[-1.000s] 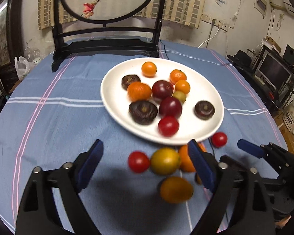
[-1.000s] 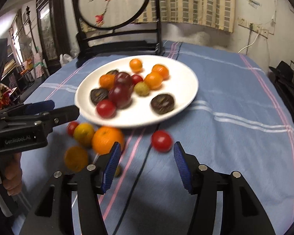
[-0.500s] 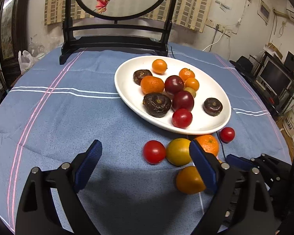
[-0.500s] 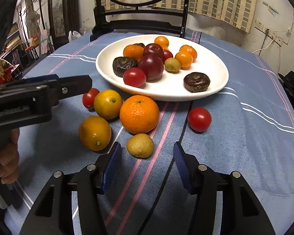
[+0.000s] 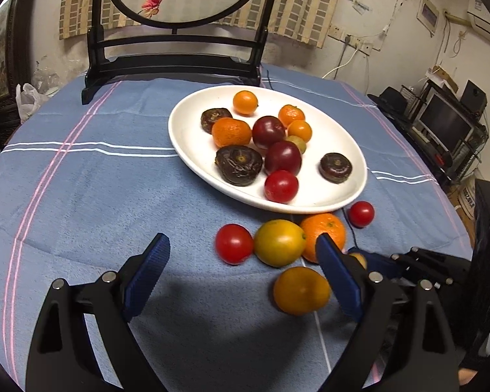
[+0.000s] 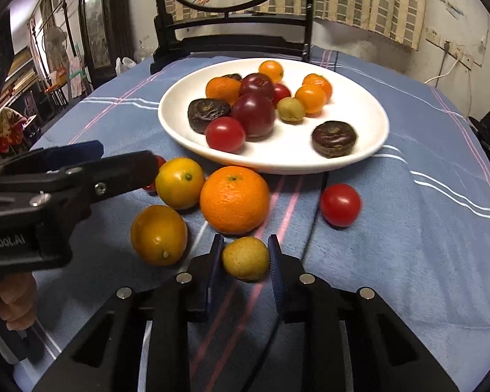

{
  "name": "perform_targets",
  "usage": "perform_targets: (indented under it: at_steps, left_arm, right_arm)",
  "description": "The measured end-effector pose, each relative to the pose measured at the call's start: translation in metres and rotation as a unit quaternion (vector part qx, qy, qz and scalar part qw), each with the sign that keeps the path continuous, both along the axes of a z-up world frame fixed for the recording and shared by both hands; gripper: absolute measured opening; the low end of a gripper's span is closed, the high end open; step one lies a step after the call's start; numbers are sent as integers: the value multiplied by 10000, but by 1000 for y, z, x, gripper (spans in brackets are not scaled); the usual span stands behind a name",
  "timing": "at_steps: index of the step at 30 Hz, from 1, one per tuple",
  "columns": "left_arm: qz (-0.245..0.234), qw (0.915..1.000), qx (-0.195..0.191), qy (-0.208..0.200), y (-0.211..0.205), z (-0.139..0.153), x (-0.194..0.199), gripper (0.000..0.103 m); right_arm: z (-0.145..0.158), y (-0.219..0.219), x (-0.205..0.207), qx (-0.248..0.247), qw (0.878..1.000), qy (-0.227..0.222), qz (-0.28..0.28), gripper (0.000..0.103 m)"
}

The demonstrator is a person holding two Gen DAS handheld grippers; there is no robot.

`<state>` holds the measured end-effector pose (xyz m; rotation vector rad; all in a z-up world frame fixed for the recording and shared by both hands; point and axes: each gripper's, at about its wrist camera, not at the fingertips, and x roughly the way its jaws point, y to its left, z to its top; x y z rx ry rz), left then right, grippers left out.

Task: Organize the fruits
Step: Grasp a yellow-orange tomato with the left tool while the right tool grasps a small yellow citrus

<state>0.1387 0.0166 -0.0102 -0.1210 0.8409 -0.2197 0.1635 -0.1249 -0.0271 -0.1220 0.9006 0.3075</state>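
Observation:
A white plate (image 6: 369, 111) (image 5: 349, 137) holds several tomatoes, small oranges and dark fruits. In front of it on the blue cloth lie a large orange (image 6: 234, 199), two yellow-orange fruits (image 6: 179, 183) (image 6: 158, 234), a red tomato (image 6: 340, 204) and a small yellow-brown fruit (image 6: 245, 258). My right gripper (image 6: 244, 256) is shut on the small yellow-brown fruit, pads against both its sides. My left gripper (image 5: 241, 271) is open and empty, low over the cloth; a red tomato (image 5: 234, 243) and the yellow fruits (image 5: 279, 243) (image 5: 301, 290) lie just beyond its fingers.
A dark wooden stand (image 5: 176, 62) with a round painted screen stands at the table's far edge behind the plate. A black cable (image 6: 313, 215) runs over the cloth under the plate. Shelves with a monitor (image 5: 447, 124) are off the table's right side.
My right gripper moved forward and closed from open around the small yellow-brown fruit. My left gripper stayed open and drifted left, so the plate and loose fruits now sit further right.

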Motion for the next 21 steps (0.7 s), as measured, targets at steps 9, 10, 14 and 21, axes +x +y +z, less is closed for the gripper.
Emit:
perform_targets:
  at_steps: [9, 10, 14, 21]
  left_arm:
    - [-459, 9983, 364, -21, -29, -8, -14, 90]
    - [-501, 9980, 378, -20, -31, -9, -15, 90]
    - [-732, 9960, 515, 69, -42, -17, -15, 88]
    - [-923, 9934, 653, 216, -51, -34, -12, 41]
  right_arm:
    - [1, -68, 1, 565, 9942, 96, -910, 28]
    - [0, -70, 2, 587, 9939, 95, -926, 28]
    - [1, -62, 1, 547, 9956, 44, -764, 28]
    - [0, -56, 2, 500, 9967, 61, -635, 28]
